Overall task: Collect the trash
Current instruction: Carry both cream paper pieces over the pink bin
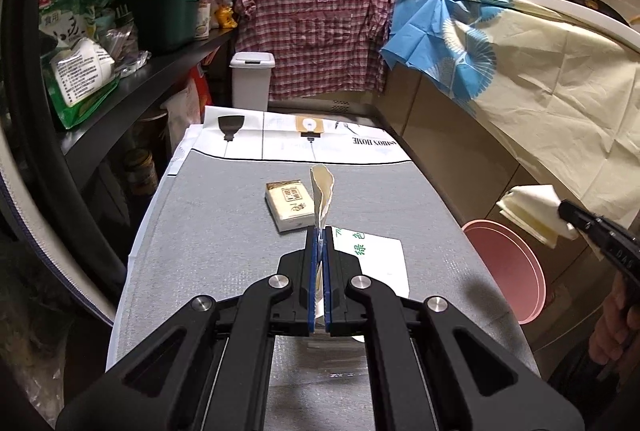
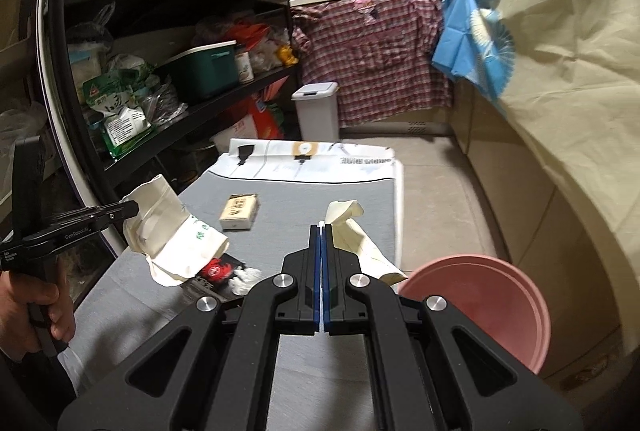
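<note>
My left gripper [image 1: 320, 229] is shut on the rim of a white paper bag with green print [image 1: 374, 263], lifted above the grey mat; it also shows in the right wrist view [image 2: 176, 235], held by the left gripper [image 2: 134, 209]. My right gripper [image 2: 321, 227] is shut on a cream paper wrapper [image 2: 352, 227], held beside the table above a pink bin [image 2: 480, 307]. In the left wrist view the wrapper [image 1: 528, 211] hangs from the right gripper [image 1: 564, 209] over the pink bin [image 1: 512, 271]. A small tissue pack [image 1: 290, 205] lies on the mat.
A red-black packet [image 2: 220, 269] and a crumpled white tissue [image 2: 246, 279] lie on the grey mat [image 2: 300, 191] under the bag. A white lidded bin [image 2: 316, 109] stands at the far end. Black shelves [image 2: 180, 123] line the left, cloth-draped counters [image 2: 560, 91] the right.
</note>
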`<action>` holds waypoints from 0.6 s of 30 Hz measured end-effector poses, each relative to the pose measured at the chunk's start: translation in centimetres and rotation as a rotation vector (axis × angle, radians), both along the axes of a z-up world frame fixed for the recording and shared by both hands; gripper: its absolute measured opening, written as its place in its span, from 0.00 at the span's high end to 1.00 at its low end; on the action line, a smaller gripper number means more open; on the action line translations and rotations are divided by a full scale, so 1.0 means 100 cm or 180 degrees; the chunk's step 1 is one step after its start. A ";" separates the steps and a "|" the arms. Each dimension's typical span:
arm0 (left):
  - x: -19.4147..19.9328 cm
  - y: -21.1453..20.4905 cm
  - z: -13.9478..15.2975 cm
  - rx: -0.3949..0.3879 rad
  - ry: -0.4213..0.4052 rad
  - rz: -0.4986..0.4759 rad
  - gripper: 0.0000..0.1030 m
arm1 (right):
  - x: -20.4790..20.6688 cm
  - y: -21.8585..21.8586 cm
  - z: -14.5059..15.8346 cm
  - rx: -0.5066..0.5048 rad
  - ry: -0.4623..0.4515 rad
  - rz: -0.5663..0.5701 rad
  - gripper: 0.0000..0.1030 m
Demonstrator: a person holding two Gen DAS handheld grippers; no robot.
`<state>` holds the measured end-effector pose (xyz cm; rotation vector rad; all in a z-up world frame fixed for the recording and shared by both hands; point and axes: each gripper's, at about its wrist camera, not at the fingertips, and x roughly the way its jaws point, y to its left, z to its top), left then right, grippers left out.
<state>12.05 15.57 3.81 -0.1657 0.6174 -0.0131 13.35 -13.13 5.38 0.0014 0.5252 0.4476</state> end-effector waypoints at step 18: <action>-0.006 -0.040 -0.001 0.0017 -0.0046 -0.0180 0.98 | -0.009 -0.073 -0.007 -0.0064 -0.0105 -0.0484 0.99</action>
